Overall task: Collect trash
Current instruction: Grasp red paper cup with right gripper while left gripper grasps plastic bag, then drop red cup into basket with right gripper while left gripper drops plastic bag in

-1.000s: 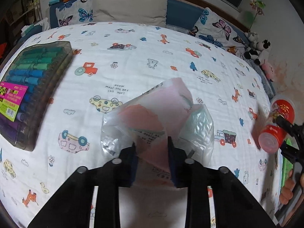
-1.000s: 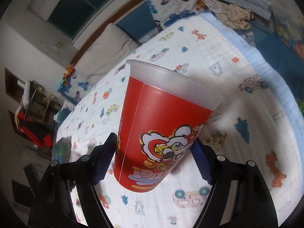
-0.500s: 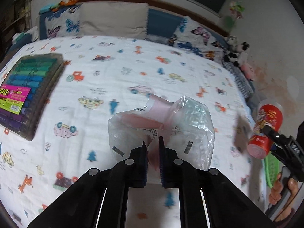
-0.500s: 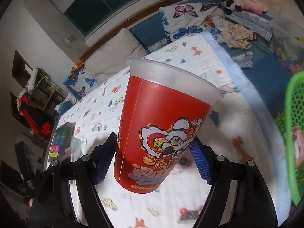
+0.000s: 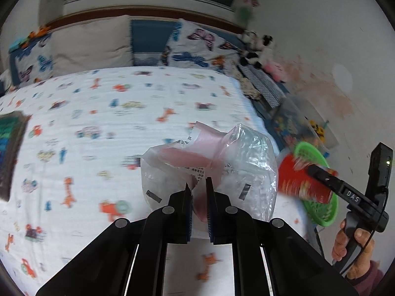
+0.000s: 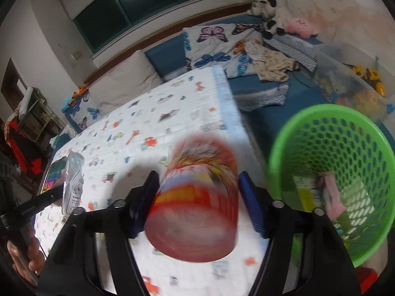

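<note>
Our left gripper has glossy black arms studded with round grey screws, ending in blue ribbed pads on the inner faces of the jaws. Our right gripper is built the same; behind its jaws sits a black handle with white "DAS" lettering, a thin black cable, and a maroon sleeve.

Bed covered by white quilt with printed cartoon vehicles and animals; beige pillow and butterfly-print pillow against headboard; black-and-white plush toys beside a pink one in the corner; marker case at left bed edge; dark window above.
</note>
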Demonstrator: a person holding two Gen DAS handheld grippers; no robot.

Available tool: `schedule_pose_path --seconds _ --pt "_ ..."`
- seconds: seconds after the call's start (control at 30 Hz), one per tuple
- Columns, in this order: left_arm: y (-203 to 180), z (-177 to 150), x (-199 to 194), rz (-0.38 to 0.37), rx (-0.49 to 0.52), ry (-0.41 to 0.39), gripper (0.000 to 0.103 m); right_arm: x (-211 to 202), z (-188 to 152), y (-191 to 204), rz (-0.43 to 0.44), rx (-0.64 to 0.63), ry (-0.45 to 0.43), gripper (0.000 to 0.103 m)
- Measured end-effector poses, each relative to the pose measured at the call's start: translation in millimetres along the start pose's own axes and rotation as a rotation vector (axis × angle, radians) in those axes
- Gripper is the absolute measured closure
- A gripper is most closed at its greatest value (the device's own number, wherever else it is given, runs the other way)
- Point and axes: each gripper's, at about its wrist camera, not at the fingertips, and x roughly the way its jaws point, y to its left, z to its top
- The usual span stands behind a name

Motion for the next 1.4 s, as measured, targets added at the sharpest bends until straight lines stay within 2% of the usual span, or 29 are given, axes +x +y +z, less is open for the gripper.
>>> schedule_pose_path --seconds 0.07,0.23,0.53,0.77,0.9,1.07,1.4 --pt "-17 0 7 -0.011 0.02 0.009 0.093 -3 -3 -14 0.035 0.028 0.009 0.04" --pt "-33 1 15 -0.015 0.036 0.021 0.093 -7 -5 -17 0.056 0.007 0.041 0.039" --pt "-28 4 18 0.014 0.034 0.024 0.093 14 -34 -2 0.061 -0.061 0.169 0.028" --pt "-30 2 23 0.016 0.044 0.035 0.093 33 -45 -3 0.046 -0.069 0.223 0.027" --pt "-36 3 23 0.014 0.062 0.036 0.093 31 -45 -2 0.047 -0.081 0.211 0.029" --pt "-49 7 25 0.001 0.083 0.037 0.093 10 -36 -8 0.02 -0.091 0.146 0.029" --pt "-121 11 43 -0.07 0.179 0.057 0.093 -38 -12 -57 -0.109 -0.069 0.026 0.029"
